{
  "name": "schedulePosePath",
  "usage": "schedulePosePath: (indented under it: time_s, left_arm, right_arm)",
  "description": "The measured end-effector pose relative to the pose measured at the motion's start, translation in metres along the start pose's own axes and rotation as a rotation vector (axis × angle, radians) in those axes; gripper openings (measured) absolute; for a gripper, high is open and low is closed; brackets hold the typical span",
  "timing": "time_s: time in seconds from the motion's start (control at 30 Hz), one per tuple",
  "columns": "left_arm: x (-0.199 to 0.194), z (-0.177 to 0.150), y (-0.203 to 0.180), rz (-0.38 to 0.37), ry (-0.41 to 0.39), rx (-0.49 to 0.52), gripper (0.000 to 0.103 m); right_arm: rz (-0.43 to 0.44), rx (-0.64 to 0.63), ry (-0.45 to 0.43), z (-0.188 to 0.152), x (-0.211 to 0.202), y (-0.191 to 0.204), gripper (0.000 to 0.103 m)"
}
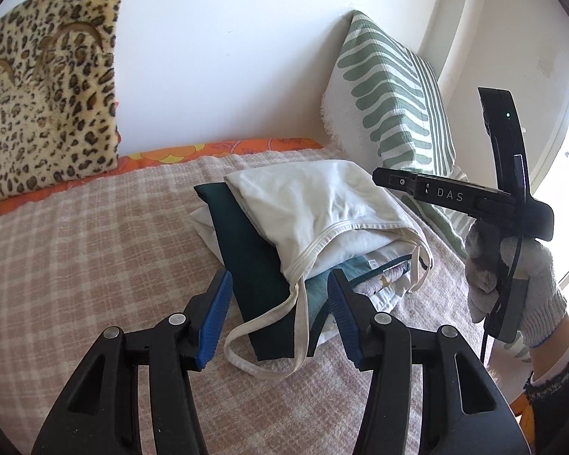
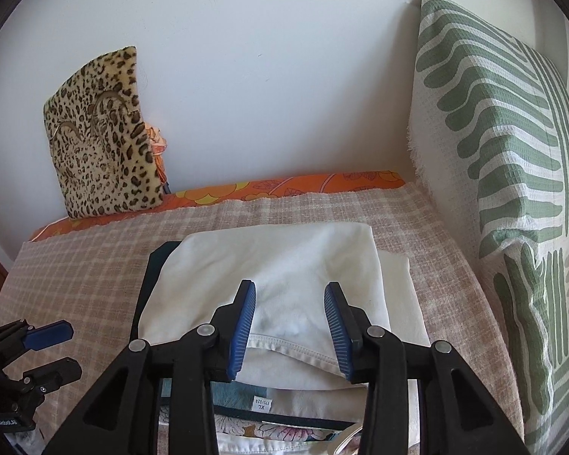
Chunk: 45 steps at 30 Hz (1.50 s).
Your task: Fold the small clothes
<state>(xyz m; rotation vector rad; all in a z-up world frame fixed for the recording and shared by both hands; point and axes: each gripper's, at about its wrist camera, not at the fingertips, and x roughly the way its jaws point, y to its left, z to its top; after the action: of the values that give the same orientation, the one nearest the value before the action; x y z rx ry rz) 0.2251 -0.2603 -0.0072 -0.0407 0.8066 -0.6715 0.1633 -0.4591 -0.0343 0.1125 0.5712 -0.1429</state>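
Now both the left tongs point(image 1: 280, 311) and right tongs point(image 2: 289, 328) gape empty above the folded white top point(image 2: 284, 276).

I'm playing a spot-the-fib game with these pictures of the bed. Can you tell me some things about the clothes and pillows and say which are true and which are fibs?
1. The white top lies on top of the pile of clothes. True.
2. The leopard-print pillow lies flat on the blanket. False: it stands up against the wall.
3. The left hand-held gripper is squeezing the white strap. False: its jaws are open, and the strap lies loose on the checked blanket.
4. The green-striped pillow is on the right of the pile. True.
5. The right hand-held gripper is open above the white top. True.
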Motion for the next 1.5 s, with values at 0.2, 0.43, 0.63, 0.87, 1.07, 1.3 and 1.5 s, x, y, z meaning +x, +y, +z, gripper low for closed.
schedulePosePath:
  time_s: [0.2,0.43,0.63,0.87,1.07,1.3,1.5]
  left_arm:
    - [-0.03,-0.005,-0.016,0.012,-0.055,0.066,0.065]
    - [-0.065,-0.015,-0.024,0.017,-0.096,0.116,0.076]
    - [-0.094,-0.033,-0.027,0.039,-0.137,0.178,0.08]
    - [-0.125,-0.058,-0.025,0.069,-0.176,0.233,0.088]
    - [-0.138,-0.077,-0.019,0.112,-0.212,0.262,0.1]
    - [-0.134,-0.091,-0.007,0.15,-0.199,0.245,0.102]
    - [-0.132,-0.095,0.001,0.165,-0.19,0.227,0.102]
  right_arm:
    - [-0.009,0.033,-0.042,-0.006,-0.025,0.005,0.056]
    - [-0.038,0.07,-0.097,-0.021,-0.058,0.019,0.076]
    - [-0.069,0.108,-0.142,-0.037,-0.09,0.037,0.088]
    - [-0.141,0.12,-0.193,-0.06,-0.121,0.065,0.103]
    - [-0.197,0.177,-0.224,-0.085,-0.128,0.08,0.103]
    - [-0.194,0.186,-0.218,-0.096,-0.117,0.088,0.103]
    - [-0.251,0.152,-0.259,-0.102,-0.113,0.094,0.103]
